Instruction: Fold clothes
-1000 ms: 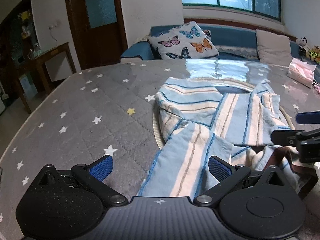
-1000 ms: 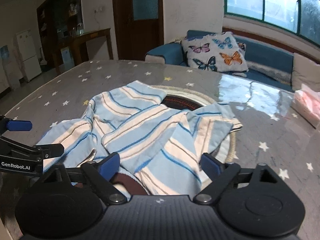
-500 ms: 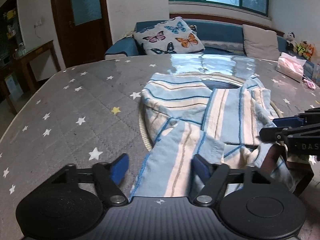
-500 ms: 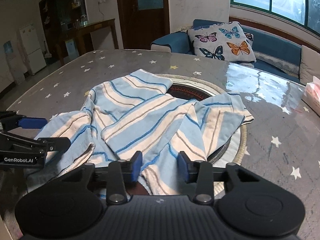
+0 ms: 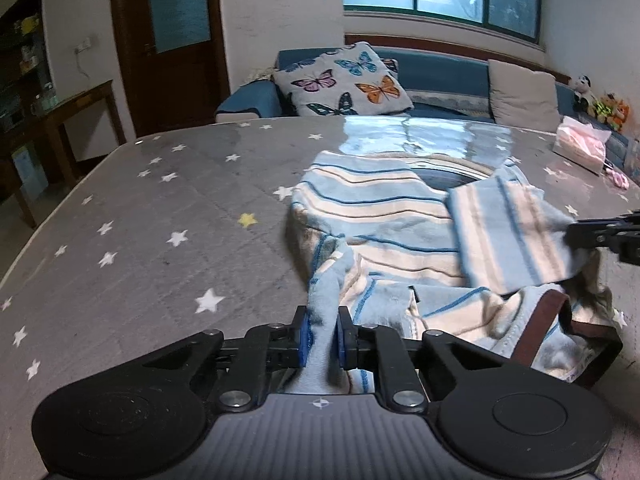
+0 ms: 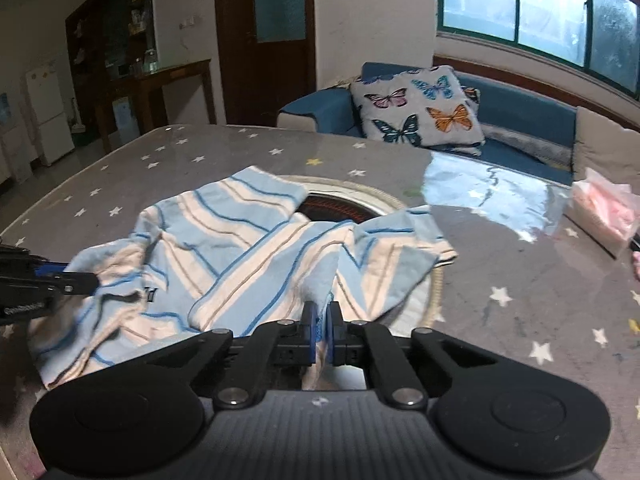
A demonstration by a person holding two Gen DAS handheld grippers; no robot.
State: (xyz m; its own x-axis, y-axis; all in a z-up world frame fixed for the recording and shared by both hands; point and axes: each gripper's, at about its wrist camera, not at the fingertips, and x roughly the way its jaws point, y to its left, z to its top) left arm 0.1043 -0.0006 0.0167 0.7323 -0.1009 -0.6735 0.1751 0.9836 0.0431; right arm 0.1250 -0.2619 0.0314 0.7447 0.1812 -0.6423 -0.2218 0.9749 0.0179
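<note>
Grasp step: left gripper [image 5: 320,334] closing on striped garment [image 5: 380,216]'s near edge; right gripper [image 6: 320,330] clenched on same edge. Next, probably: lift, spread flat.

A butterfly cushion [image 5: 343,80] leans on the blue sofa [image 6: 524,114] behind the star-patterned table [image 5: 132,240], near a wooden door [image 6: 264,36].

Tissue pack [image 6: 606,210] — cut off at edge

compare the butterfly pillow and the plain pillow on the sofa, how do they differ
The butterfly pillow is printed with coloured butterflies; the plain pillow is a bare beige. The butterfly pillow sits toward the sofa's left end, the plain pillow further right, near the stuffed toys. Both lean against the blue backrest.
</note>
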